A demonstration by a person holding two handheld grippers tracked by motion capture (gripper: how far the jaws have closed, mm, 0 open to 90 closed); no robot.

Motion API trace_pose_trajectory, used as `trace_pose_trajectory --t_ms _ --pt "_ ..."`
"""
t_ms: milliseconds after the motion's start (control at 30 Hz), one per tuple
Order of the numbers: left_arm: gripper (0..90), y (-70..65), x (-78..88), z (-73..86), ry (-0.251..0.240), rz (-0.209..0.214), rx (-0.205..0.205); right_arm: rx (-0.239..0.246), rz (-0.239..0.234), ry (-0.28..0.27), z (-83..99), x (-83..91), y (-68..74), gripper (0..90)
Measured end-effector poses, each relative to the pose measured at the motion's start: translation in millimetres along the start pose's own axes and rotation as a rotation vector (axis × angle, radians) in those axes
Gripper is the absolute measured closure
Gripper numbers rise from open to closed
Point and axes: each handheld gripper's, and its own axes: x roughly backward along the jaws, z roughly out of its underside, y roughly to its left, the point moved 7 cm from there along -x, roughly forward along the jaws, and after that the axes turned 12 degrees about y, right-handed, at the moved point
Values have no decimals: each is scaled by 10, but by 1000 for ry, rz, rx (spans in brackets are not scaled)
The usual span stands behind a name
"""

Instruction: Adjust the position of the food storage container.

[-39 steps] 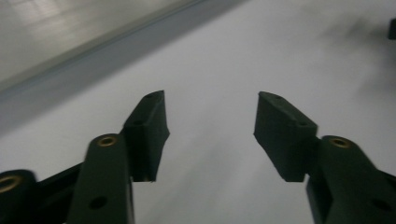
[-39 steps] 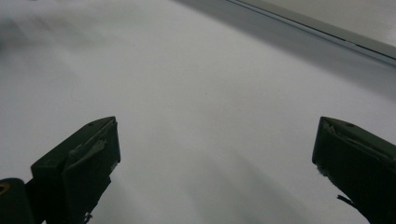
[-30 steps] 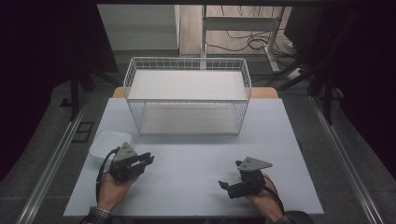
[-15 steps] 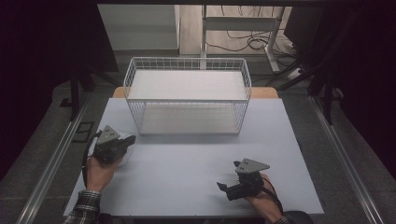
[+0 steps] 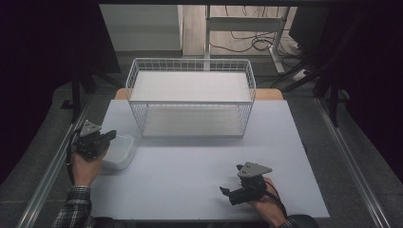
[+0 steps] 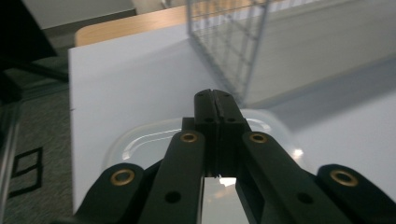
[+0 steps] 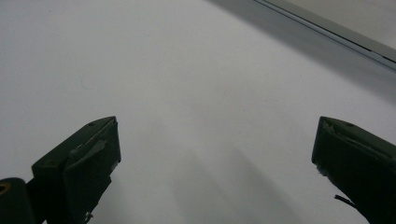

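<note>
High view, change: over the last second I had swung the left gripper (image 5: 97, 140) from the middle of the white table (image 5: 190, 171) out to its left edge, and a clear plastic container (image 5: 119, 151) that was not on the table before now sat there under it.
Meaning for the job: I judged the container had just been brought in, so the work was only starting; the wire basket (image 5: 190, 97) beyond looked the likely place for it.
Left gripper jaws: pressed together in the left gripper view, tips (image 6: 217, 105) over the container's far rim (image 6: 261, 121); whether they pinched the thin wall I could not tell.
Right gripper: resting near the table's front right (image 5: 237, 194), jaws spread wide over bare white surface (image 7: 201, 93), holding nothing.
Container's look: shallow, rounded corners, translucent with glossy highlights, apparently empty, lying flat.
Container's place: left edge of the table, near the basket's front left corner but apart from it.
</note>
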Motion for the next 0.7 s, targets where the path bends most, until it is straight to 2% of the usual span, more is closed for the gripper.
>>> trace_pose_trajectory --t_ms 133,200,233,267,300,333,500,533,700 --pt "897 152 18 60 7 -44 22 1 1 1 2 -4 2 10" --pt "898 299 45 126 4 -78 60 2 5 4 6 -2 -4 10" --pt "897 299 45 126 4 -78 60 2 5 4 6 -2 -4 10" --pt "897 389 43 179 4 -97 89 0 2 5 7 -4 -3 10" --pt "897 389 43 179 4 -97 89 0 2 5 7 -4 -3 10" --pt "897 462 28 232 7 -112 118 2 1 8 9 -11 1 10" --pt "897 545 -36 319 34 -146 138 17 -4 20 19 -35 19 12" --pt "897 552 -82 355 51 -142 142 23 -4 23 21 -40 28 12" --pt "898 551 -116 390 61 -136 156 23 1 25 25 -37 24 12"
